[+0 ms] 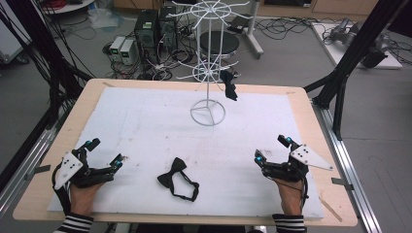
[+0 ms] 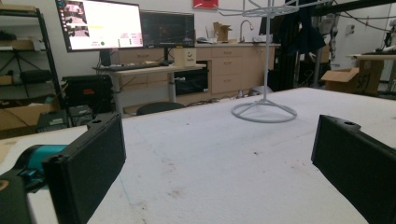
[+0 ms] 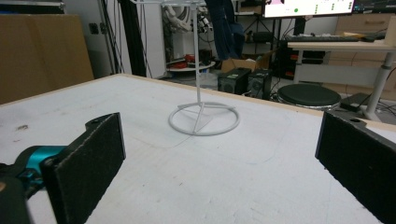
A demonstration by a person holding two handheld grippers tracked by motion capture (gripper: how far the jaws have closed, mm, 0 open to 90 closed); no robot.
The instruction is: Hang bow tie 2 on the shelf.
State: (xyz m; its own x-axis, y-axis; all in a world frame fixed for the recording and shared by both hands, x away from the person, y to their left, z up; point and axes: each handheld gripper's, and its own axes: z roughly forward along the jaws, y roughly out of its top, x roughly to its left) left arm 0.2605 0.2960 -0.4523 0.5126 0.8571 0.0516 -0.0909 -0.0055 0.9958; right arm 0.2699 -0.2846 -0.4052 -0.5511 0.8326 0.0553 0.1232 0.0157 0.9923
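Note:
A black bow tie (image 1: pixel 178 179) with its strap lies flat on the white board near the front edge, between my two grippers. A white wire display rack (image 1: pixel 209 58) stands at the back middle, and a second black bow tie (image 1: pixel 229 86) hangs from its lower ring. The rack's round base (image 2: pixel 264 111) (image 3: pixel 204 118) appears ahead of both grippers. My left gripper (image 1: pixel 104 151) (image 2: pixel 219 163) rests open at the front left with nothing between its jaws. My right gripper (image 1: pixel 272 149) (image 3: pixel 219 163) rests open at the front right, also holding nothing.
The white board (image 1: pixel 145 121) covers a wooden table (image 1: pixel 92 92). Black frame posts (image 1: pixel 350 53) rise at the right, and cables and computers (image 1: pixel 145 34) sit on the floor behind the table. A round black stool (image 1: pixel 219 44) stands behind the rack.

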